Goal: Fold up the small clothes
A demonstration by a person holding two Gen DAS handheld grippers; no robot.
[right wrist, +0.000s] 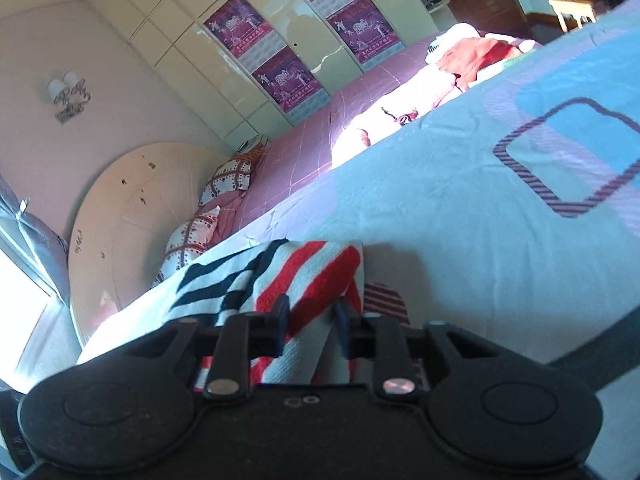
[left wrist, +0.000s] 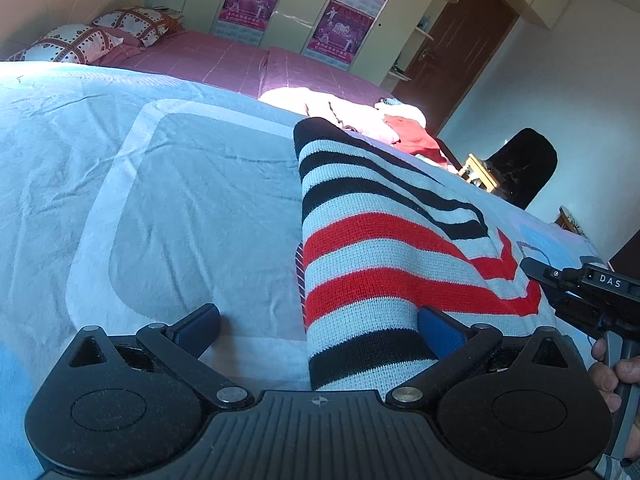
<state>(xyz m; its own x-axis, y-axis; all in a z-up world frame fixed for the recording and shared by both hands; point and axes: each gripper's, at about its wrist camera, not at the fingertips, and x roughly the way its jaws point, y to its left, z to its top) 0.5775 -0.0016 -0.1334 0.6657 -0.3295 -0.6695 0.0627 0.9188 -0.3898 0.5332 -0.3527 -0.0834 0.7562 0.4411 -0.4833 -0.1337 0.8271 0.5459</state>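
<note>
A small knitted sweater (left wrist: 372, 240) with black, white and red stripes lies folded on the pale blue bed sheet (left wrist: 180, 200). My left gripper (left wrist: 320, 328) is open; its near edge lies between the wide-spread blue pads, the right pad (left wrist: 440, 334) touching the knit. In the right wrist view my right gripper (right wrist: 312, 316) is shut on a fold of the sweater (right wrist: 304, 272), pinched between its two fingers. The right gripper (left wrist: 580, 284) also shows at the right edge of the left wrist view, beside the sweater's red corner.
A pile of pink, white and red clothes (left wrist: 360, 116) lies further along the bed in sunlight. Beyond it are a pink bedspread (left wrist: 224, 60), patterned pillows (left wrist: 100, 36), wardrobe doors with posters (left wrist: 336, 28), a brown door (left wrist: 460, 48) and a dark chair (left wrist: 524, 168).
</note>
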